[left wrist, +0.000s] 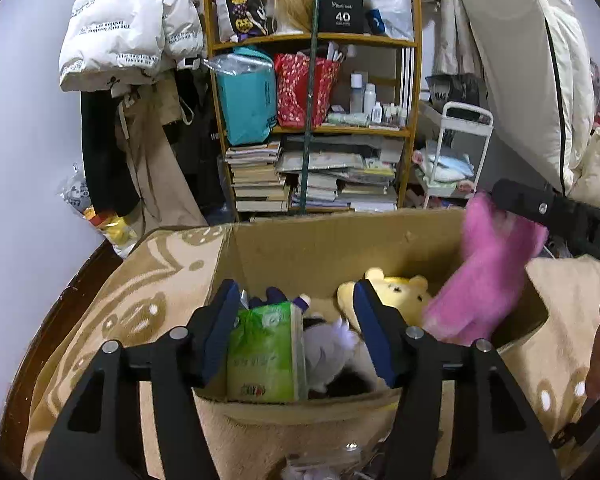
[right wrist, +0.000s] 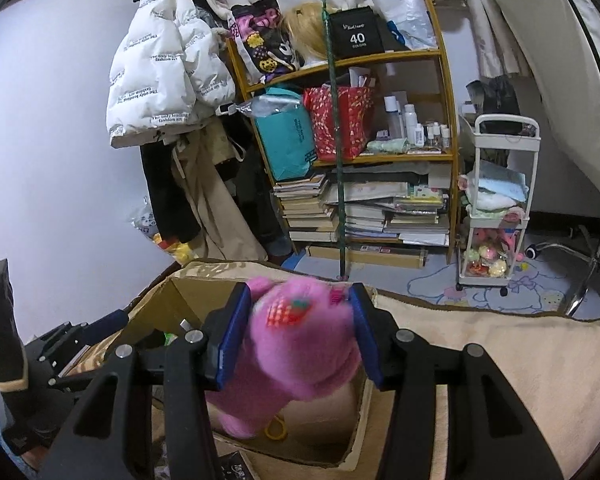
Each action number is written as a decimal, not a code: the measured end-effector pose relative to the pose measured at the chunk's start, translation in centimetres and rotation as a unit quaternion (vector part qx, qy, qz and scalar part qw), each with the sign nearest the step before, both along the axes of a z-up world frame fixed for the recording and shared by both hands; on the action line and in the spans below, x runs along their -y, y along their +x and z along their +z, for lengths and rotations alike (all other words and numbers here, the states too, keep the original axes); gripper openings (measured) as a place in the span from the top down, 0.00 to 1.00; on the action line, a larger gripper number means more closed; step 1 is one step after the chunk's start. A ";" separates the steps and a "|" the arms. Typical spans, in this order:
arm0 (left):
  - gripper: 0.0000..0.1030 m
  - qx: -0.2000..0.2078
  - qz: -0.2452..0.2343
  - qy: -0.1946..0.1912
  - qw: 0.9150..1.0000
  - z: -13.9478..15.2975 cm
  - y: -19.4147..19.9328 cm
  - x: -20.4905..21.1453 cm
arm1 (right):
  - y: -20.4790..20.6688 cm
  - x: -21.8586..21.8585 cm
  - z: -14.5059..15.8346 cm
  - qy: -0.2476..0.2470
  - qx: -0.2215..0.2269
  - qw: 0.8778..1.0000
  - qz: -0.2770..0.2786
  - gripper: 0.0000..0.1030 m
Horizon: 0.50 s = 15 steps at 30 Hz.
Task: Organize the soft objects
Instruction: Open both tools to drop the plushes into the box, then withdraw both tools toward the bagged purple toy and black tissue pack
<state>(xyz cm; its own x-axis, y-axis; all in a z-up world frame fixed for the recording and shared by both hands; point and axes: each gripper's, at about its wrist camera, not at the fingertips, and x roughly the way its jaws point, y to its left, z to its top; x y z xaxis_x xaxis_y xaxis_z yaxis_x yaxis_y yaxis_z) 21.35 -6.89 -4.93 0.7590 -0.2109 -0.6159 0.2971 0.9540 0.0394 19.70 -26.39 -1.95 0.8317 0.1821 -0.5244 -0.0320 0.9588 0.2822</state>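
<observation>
Cluttered bedroom, with a wooden shelf unit of bags, bottles and stacked books against the far wall, a white puffer jacket hanging to its left and a white trolley to its right. Nearer, a beige patterned blanket covers a raised surface, and an open cardboard box sits on it.

Inside the box lie a yellow bear plush toward the far right, a grey plush in the middle and a green tissue pack standing at the near left.

The right gripper is clamped on a pink plush toy, its blue pads pressing both flanks. A strawberry patch faces the camera. The toy's long axis runs downward from the fingers, its lower end hanging past the pads. In the left wrist view the same pink toy hangs over the right end of the box, its bottom already below the rim, just right of the yellow bear. The picture is blurred there, so contact with the bear cannot be judged.

The left gripper hovers over the near left part of the box, fingers spread apart and holding nothing.

The toy lies straight below the right fingers and above the box's open floor, so letting go there would likely drop it inside
</observation>
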 end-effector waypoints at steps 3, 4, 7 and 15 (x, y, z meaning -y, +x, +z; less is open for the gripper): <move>0.34 -0.005 0.004 0.002 1.000 0.0 -0.1 -0.3 | 0.0 -0.4 -0.1 -0.017 -0.005 1.000 0.017 0.45; 0.31 -0.007 0.004 0.004 1.000 0.0 -0.2 -0.4 | -0.1 -0.5 -0.1 -0.023 -0.006 1.000 0.020 0.40; 0.27 -0.005 0.008 0.009 1.000 0.1 -0.6 -0.8 | -0.6 -0.4 -0.2 -0.030 -0.008 0.999 0.018 0.37; 0.14 -0.024 0.028 0.006 0.999 1.0 -1.6 -2.6 | -1.9 -0.3 0.3 -0.027 -0.019 0.999 0.019 0.23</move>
